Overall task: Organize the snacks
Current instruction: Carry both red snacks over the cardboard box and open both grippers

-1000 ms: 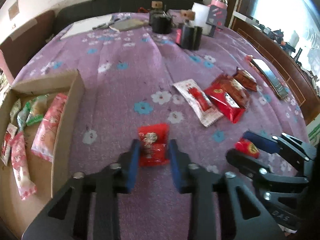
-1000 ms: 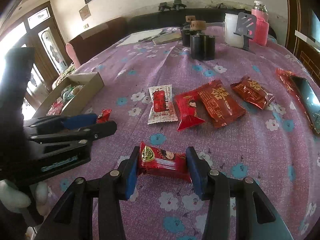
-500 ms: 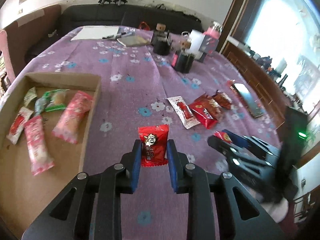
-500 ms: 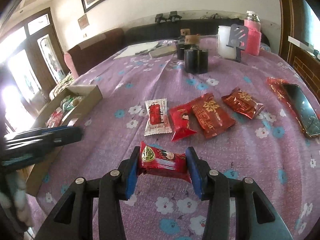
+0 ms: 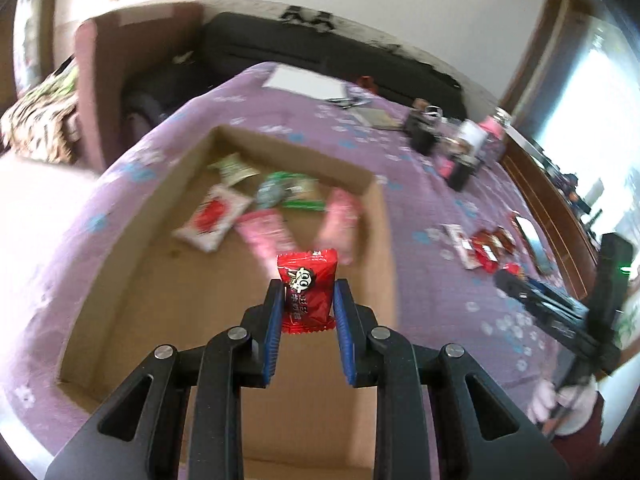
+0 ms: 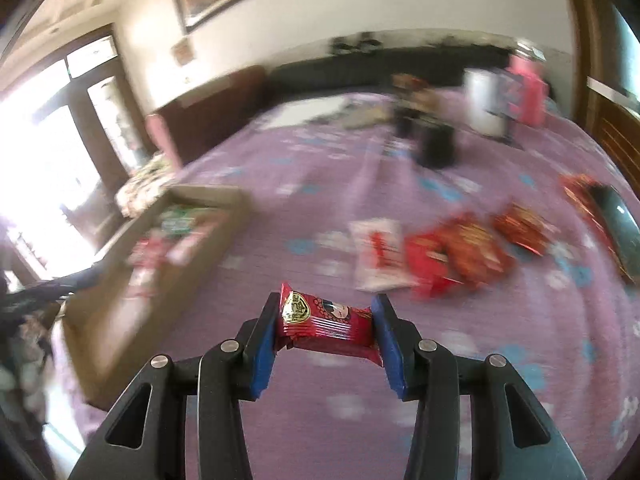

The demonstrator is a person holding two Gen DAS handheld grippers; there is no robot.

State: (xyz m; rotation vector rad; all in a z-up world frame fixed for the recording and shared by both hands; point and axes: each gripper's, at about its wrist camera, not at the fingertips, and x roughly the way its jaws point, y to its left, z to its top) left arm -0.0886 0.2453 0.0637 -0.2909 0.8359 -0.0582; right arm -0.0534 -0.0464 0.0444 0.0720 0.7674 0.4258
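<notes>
Snacks are split between two places: several packets lie in the cardboard box (image 5: 376,216) on the purple flowered tablecloth (image 6: 328,168), and a loose group of red and white packets (image 6: 440,252) lies on the cloth well apart from the box. Your left gripper (image 5: 307,300) pinches a small red candy packet (image 5: 307,286) upright between its blue pads, held above the box's open floor. Your right gripper (image 6: 326,330) clamps a longer red snack bar (image 6: 326,326) crosswise by its two ends, above the cloth between the box and the loose packets.
</notes>
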